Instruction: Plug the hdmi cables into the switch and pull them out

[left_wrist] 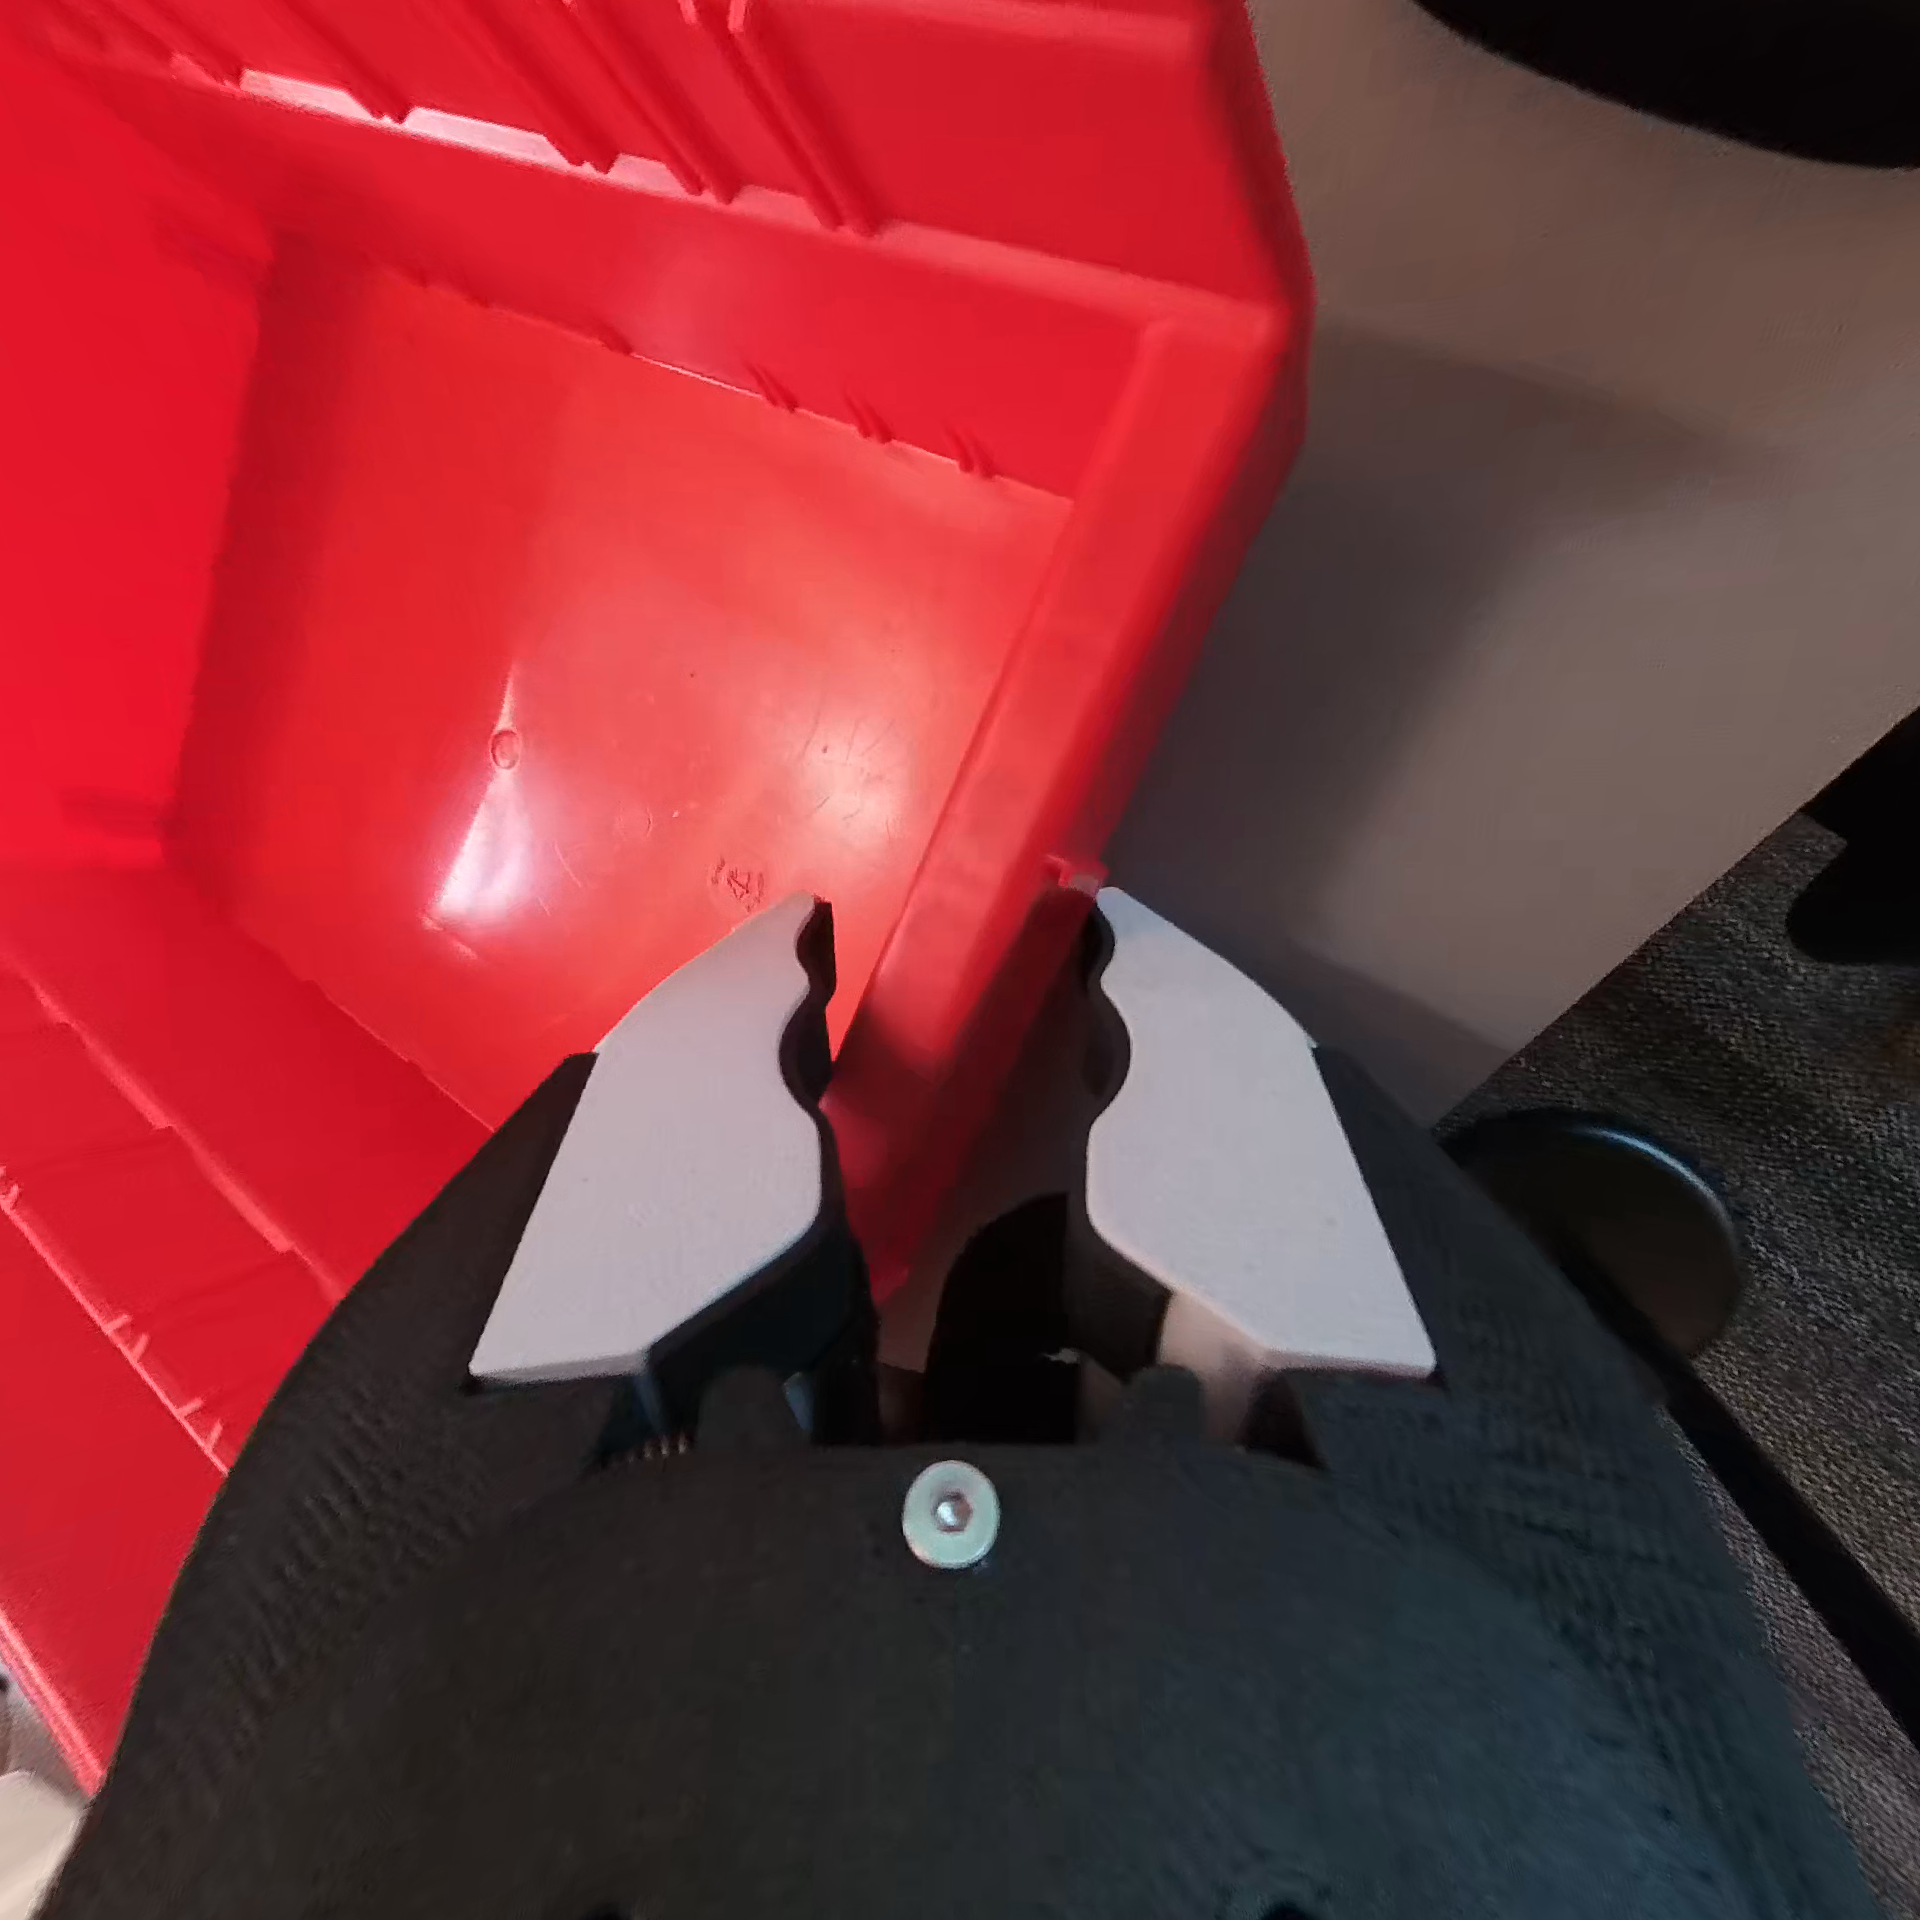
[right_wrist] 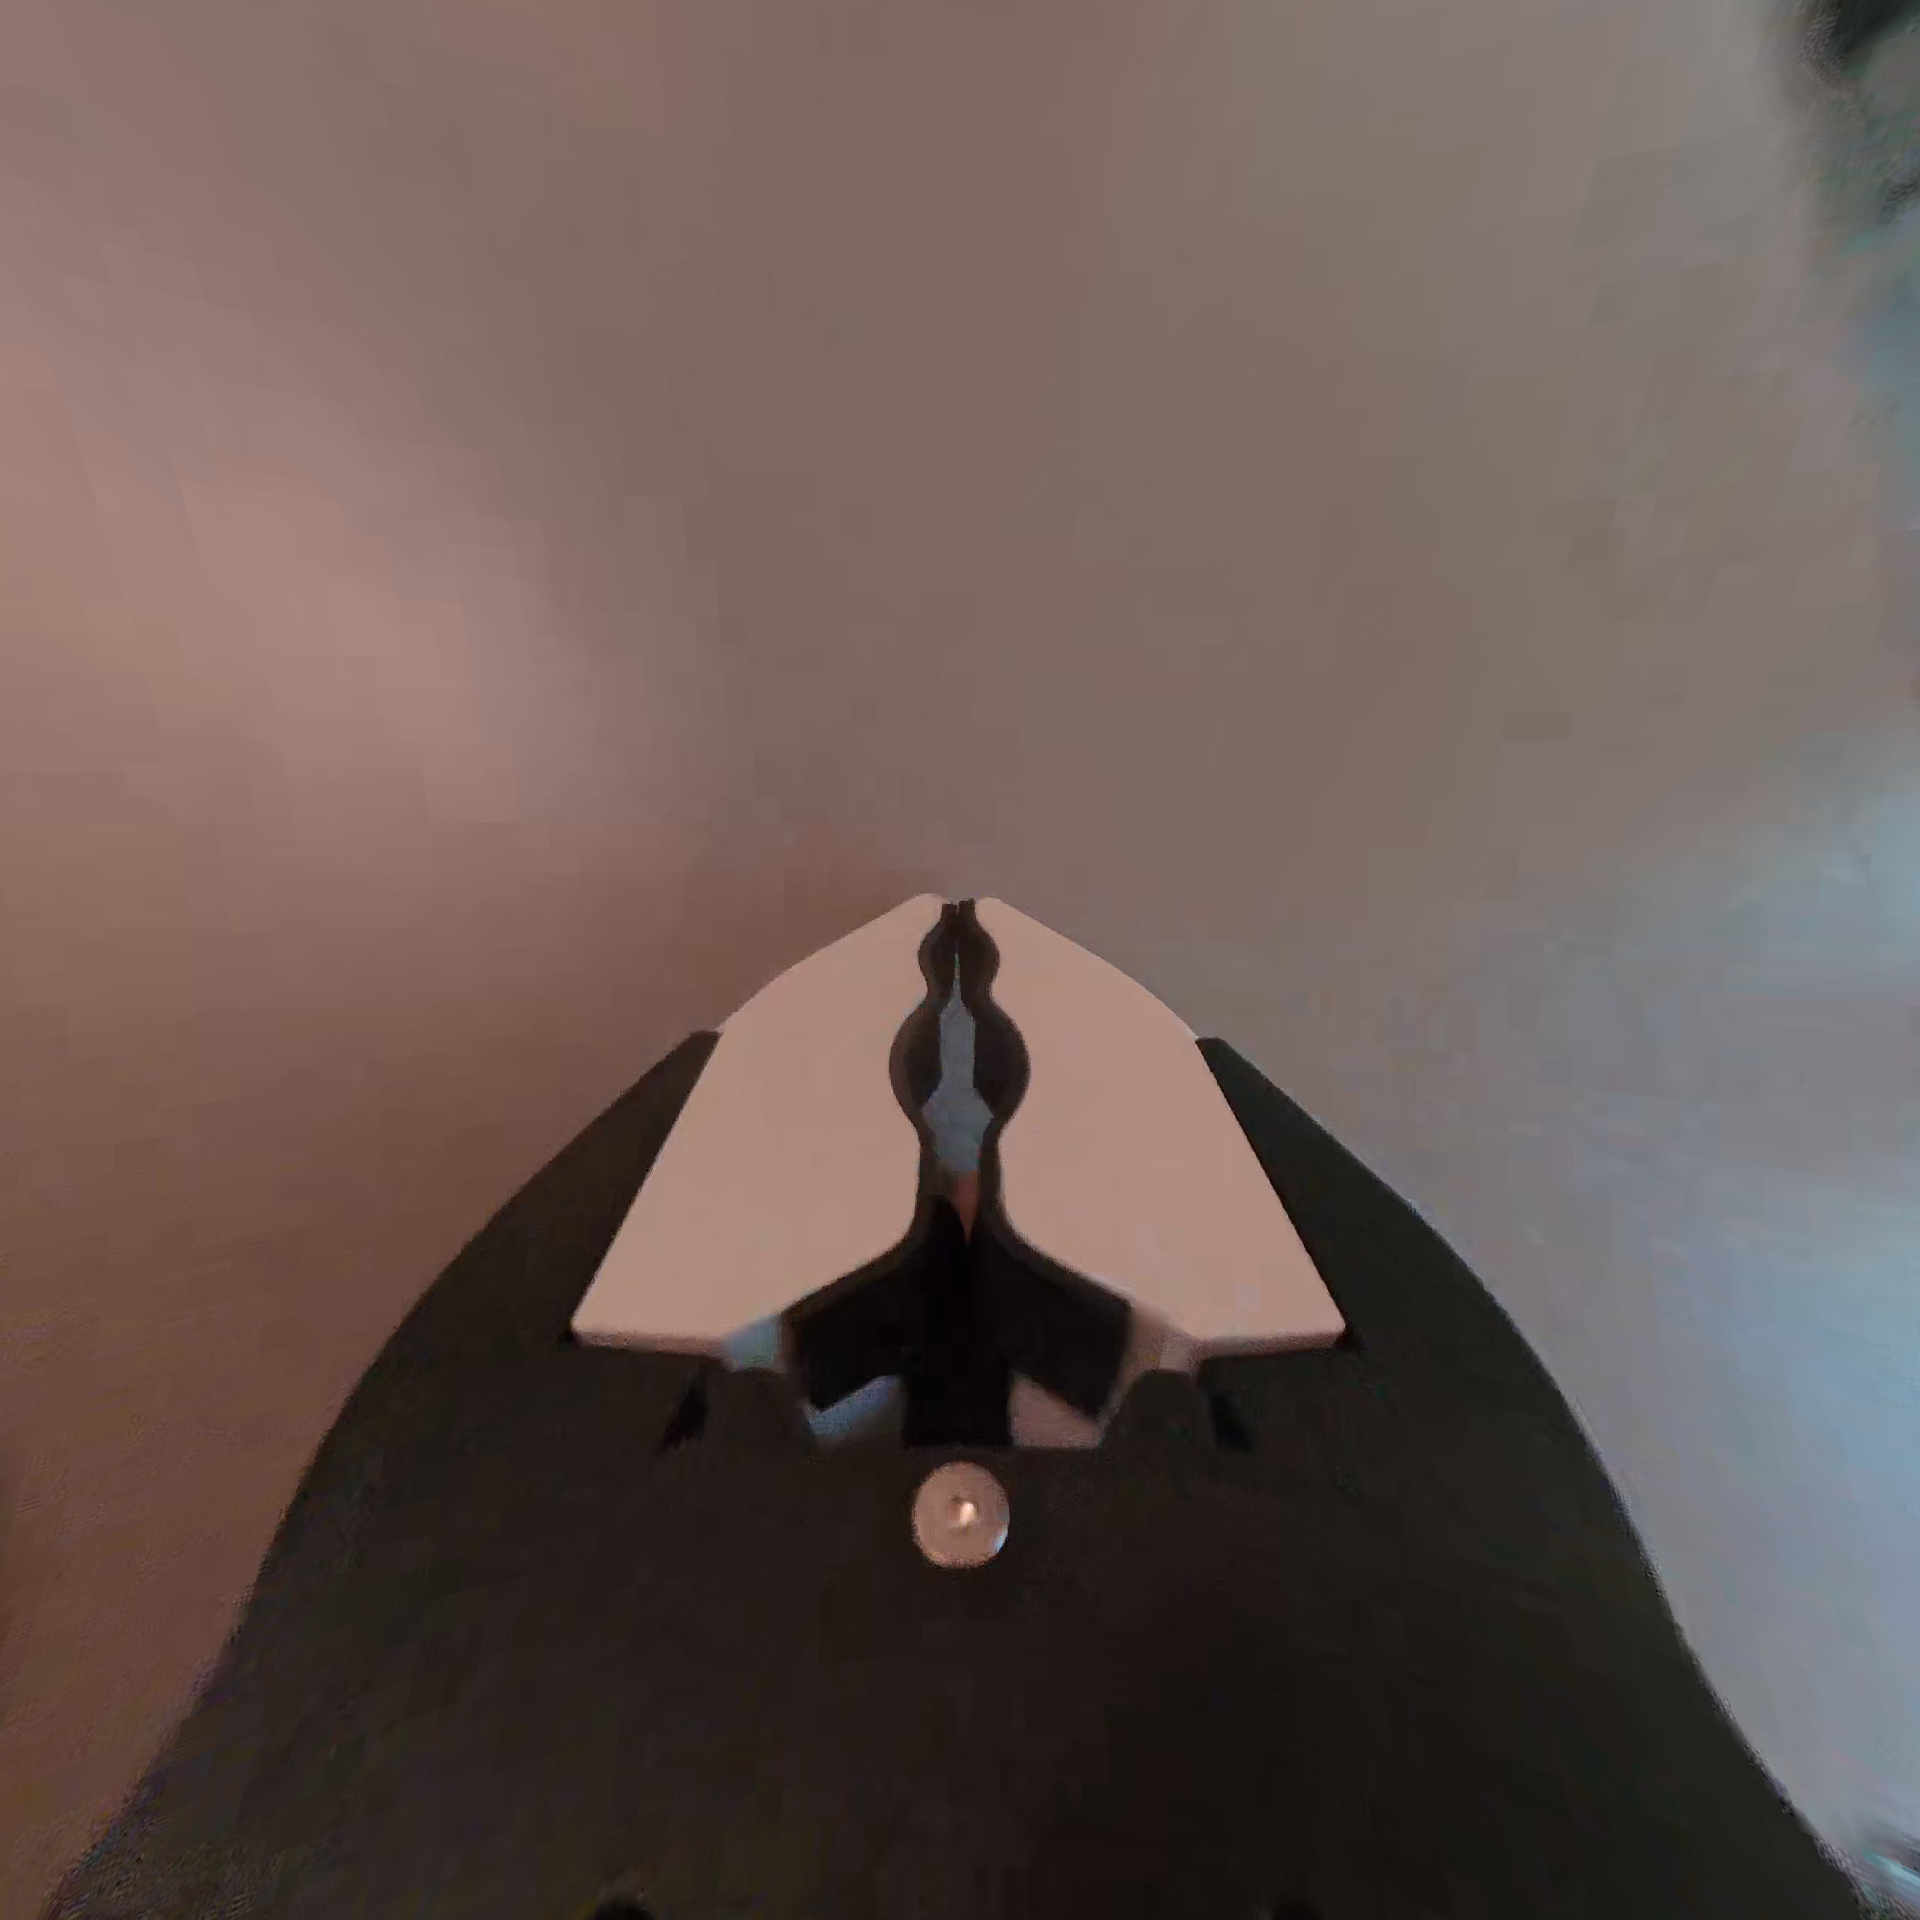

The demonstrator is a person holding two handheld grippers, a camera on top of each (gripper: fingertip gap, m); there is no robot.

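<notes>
In the left wrist view a big red plastic bin (left_wrist: pixel 644 644) fills the left and middle, and nothing lies on the part of its floor that shows. My left gripper (left_wrist: pixel 956 914) straddles the bin's right side wall (left_wrist: pixel 1039 727), with one finger inside the bin and one outside. Both pads lie against the wall's rim, so it is shut on that wall. My right gripper (right_wrist: pixel 961 906) is shut, its fingertips meet and nothing shows between them. It faces a plain, blurred pale surface (right_wrist: pixel 935 416). No HDMI cable or switch shows in either view.
A pale tabletop (left_wrist: pixel 1507 520) lies right of the bin and its edge runs diagonally at the right. Below it are grey carpet (left_wrist: pixel 1766 1039) and a black round part (left_wrist: pixel 1621 1236). A dark object (left_wrist: pixel 1662 62) sits at the top right.
</notes>
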